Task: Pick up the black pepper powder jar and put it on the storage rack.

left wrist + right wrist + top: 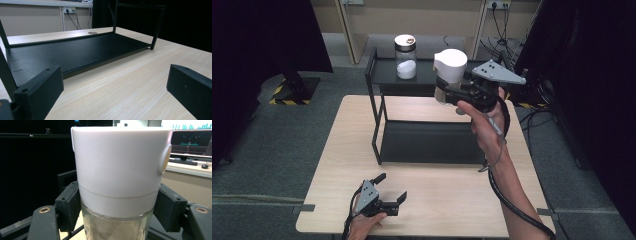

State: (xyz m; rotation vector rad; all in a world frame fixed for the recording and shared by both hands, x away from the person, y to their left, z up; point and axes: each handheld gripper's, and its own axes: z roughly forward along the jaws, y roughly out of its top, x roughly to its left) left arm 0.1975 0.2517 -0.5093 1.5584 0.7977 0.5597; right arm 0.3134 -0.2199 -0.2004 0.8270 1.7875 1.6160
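My right gripper (pixel 451 93) is shut on a glass jar with a tall white lid (pixel 450 75) and holds it in the air over the back right of the black two-tier rack (pixel 377 130). In the right gripper view the jar (pixel 120 182) stands upright between the black pads (pixel 68 205), which press its glass just under the lid. A second glass jar (pixel 405 56), with white powder and a steel-rimmed lid, stands on the rack's top shelf. My left gripper (pixel 393 186) rests near the table's front edge, open, its fingers (pixel 40 90) wide apart with nothing between them.
The light wooden table (pixel 352 120) carries the rack; its lower shelf (pixel 75 50) is bare. Dark curtains hang left and right, a black stand base with hazard stripes (pixel 294 90) sits on the floor at left, and cables lie on the floor at right.
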